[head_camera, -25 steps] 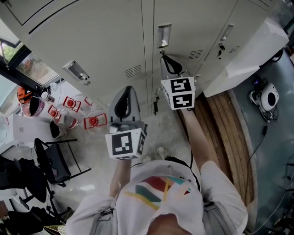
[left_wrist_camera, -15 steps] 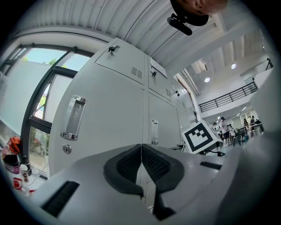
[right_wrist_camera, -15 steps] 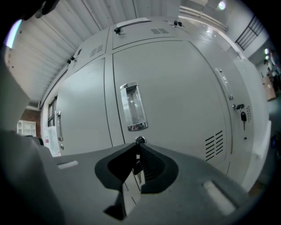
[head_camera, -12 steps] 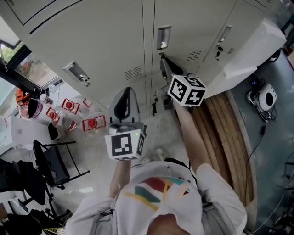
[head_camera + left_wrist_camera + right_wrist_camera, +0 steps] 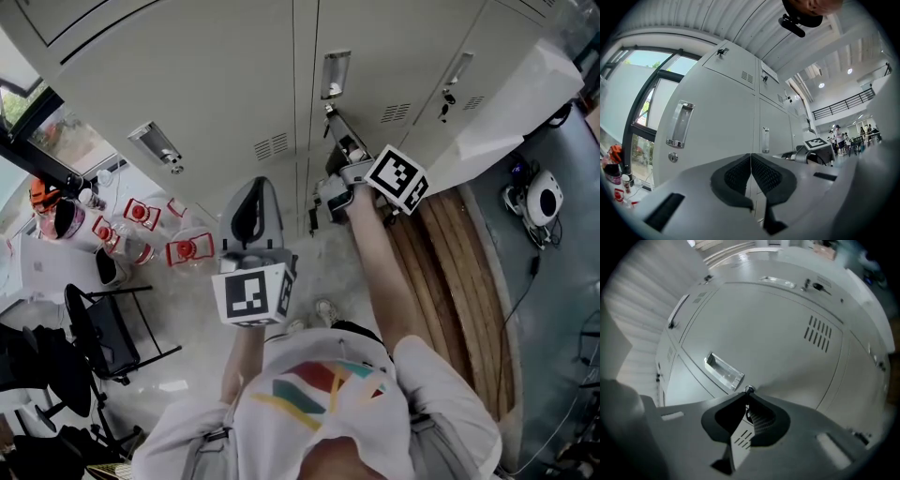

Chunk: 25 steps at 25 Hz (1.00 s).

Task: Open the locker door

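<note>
Only its own view shows the right gripper (image 5: 747, 398) fingers pinching the key (image 5: 749, 390); left gripper (image 5: 751, 159) fingers closed together.

No text, label or number is legible.

A pale glossy floor (image 5: 352, 272) is seen; clear red-capped containers (image 5: 192, 251) and a black chair (image 5: 108, 328) are stood on it at left, wooden planks (image 5: 459, 272) are laid at right
</note>
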Tool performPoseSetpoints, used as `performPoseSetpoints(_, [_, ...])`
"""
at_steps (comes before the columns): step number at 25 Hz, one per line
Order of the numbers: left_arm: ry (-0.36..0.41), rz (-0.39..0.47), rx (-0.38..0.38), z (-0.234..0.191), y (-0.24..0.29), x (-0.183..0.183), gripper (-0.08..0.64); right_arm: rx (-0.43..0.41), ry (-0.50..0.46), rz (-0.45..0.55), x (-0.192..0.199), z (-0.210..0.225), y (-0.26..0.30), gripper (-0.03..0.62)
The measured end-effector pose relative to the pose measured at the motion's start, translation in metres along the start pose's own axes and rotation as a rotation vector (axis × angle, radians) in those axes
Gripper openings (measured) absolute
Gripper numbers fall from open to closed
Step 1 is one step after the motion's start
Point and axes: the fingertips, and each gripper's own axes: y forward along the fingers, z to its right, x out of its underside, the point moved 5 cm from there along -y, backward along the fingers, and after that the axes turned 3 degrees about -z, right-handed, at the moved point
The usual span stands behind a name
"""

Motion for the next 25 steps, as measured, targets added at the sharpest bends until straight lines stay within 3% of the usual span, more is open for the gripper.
performPoseSetpoints(4, [0.003,-0.003,0.000,0.001,-0.001,0.000,0.015,-0.085,0.259,0.036,0.001,0.009,0.000,0.025])
performPoseSetpoints(14, [0.018,0.007,0.005,0.005,-0.006,0.000,0.015,-0.211,0.596,0.087,0.006,0.018,-0.001,0.023])
performPoseSetpoints(18, [0.018,0.005,-0.002,0.004,-0.009,0.001,0.015,-0.222,0.643,0.096,0.007,0.019,-0.002,0.023])
performPoseSetpoints(25, [0.006,0.009,-0.012,0.003,-0.012,0.001,0.015,-0.218,0.629,0.099,0.008,0.017,-0.013,0.023])
